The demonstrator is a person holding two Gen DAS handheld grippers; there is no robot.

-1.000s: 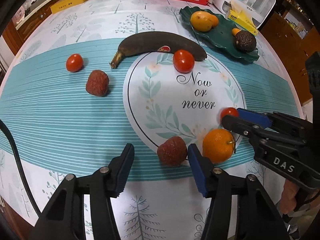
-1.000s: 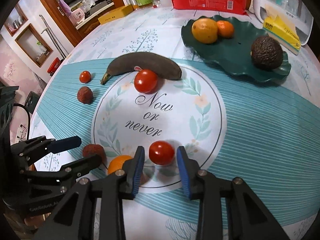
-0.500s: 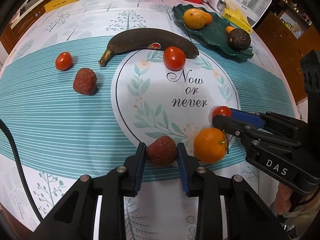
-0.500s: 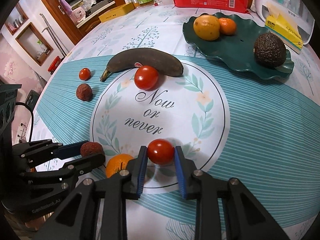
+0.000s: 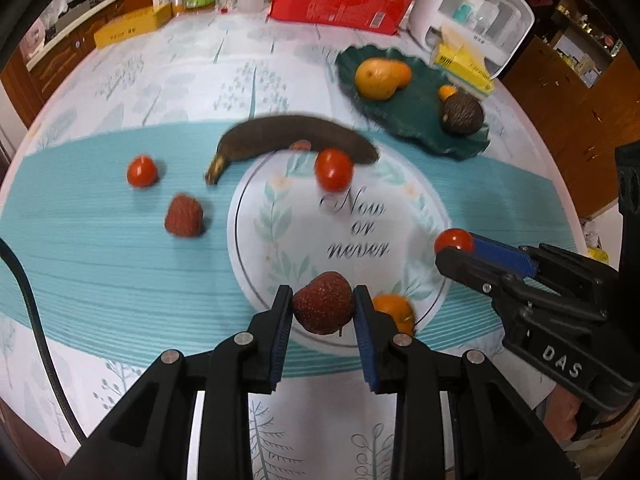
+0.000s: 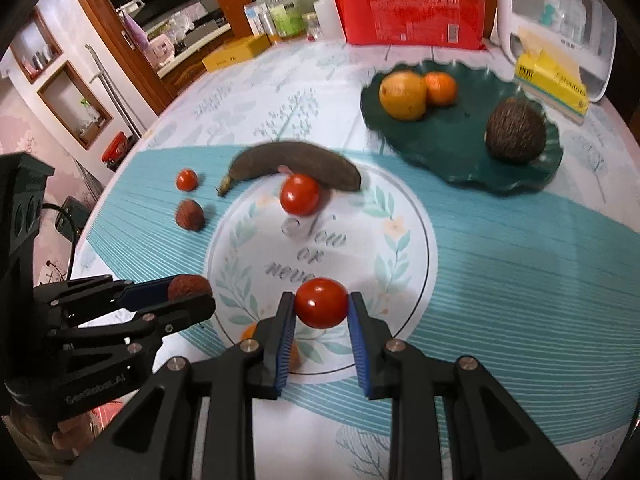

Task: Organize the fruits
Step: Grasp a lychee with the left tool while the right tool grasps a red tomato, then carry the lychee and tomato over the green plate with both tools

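Both now lifted clear of the bench: left gripper (image 5: pixel 322 309) jaws pinching the strawberry (image 5: pixel 322 303), right gripper (image 6: pixel 321 309) jaws pinching the tomato (image 6: pixel 321 303). Ready for carrying toward the green plate (image 6: pixel 448 148) near the far right edge.

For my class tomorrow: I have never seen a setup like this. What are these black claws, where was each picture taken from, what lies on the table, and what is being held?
There is no robot here. A person holds a hand-held gripper in each hand, each with two fingers and a wide-angle camera looking along them. So one picture looks out from the left gripper, the other from the right gripper, and each shows the other gripper at its side.

The left gripper is shut on a dark red strawberry. The right gripper is shut on a small tomato.

On the patterned tablecloth lie a dark overripe banana, two more tomatoes, another strawberry and an orange. A green leaf-shaped plate holds a yellow fruit, a small orange and an avocado.
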